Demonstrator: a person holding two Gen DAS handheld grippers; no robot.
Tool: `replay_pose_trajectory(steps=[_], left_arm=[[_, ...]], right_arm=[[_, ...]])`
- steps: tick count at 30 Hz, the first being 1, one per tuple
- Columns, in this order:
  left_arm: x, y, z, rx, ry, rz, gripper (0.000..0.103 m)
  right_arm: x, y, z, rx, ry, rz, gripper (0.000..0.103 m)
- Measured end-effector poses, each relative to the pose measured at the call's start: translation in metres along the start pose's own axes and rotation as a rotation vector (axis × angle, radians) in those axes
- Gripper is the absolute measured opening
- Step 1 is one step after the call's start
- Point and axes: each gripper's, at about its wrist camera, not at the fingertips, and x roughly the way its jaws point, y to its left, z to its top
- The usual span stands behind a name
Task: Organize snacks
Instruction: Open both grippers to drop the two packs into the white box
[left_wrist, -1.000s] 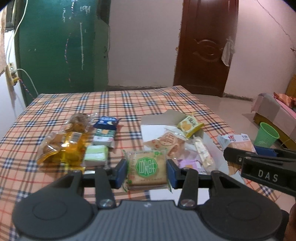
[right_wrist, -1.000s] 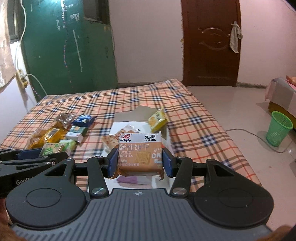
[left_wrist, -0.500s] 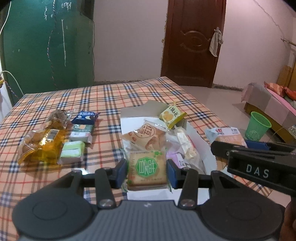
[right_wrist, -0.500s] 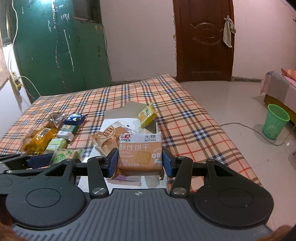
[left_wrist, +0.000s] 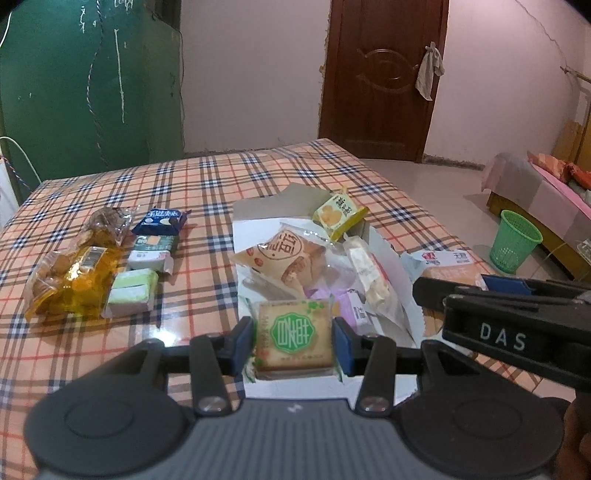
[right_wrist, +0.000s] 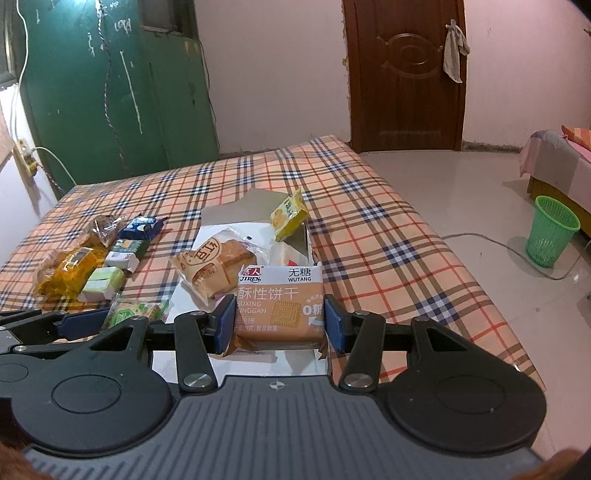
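At the left of the frame, sorted snacks (left_wrist: 92, 273) lie on the plaid-covered desk (left_wrist: 207, 184). In the lower centre, the left tool (left_wrist: 293, 341) grips a green-label biscuit pack (left_wrist: 293, 334) above the white box (left_wrist: 243, 225). The right tool (right_wrist: 279, 325) grips an orange biscuit pack (right_wrist: 279, 304). I judge both are being carried to the box; next comes lowering and release. Only the left view shows purple packets (left_wrist: 351, 306).
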Motion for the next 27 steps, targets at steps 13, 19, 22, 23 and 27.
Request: replay_pose_trajectory(steps=[13,19,22,23,27], left_arm=[[0.012,-0.005,-0.002,0.014,0.02,-0.023,0.045],[0.02,-0.008,-0.004,0.023,0.032,-0.077,0.045],[0.024,-0.009,-0.005,0.031,0.052,-0.111,0.051],[0.024,-0.009,-0.006,0.03,0.056,-0.111,0.055],[0.023,-0.004,-0.007,0.014,0.063,-0.103,0.063]], right_arm=[[0.018,-0.006,-0.004,0.004,0.023,-0.007,0.061],[0.025,-0.006,-0.006,0.006,0.032,-0.011,0.062],[0.027,-0.006,-0.007,0.002,0.035,-0.016,0.065],[0.027,-0.006,-0.006,0.0,0.035,-0.018,0.069],[0.025,-0.004,-0.005,-0.003,0.025,-0.021,0.07]])
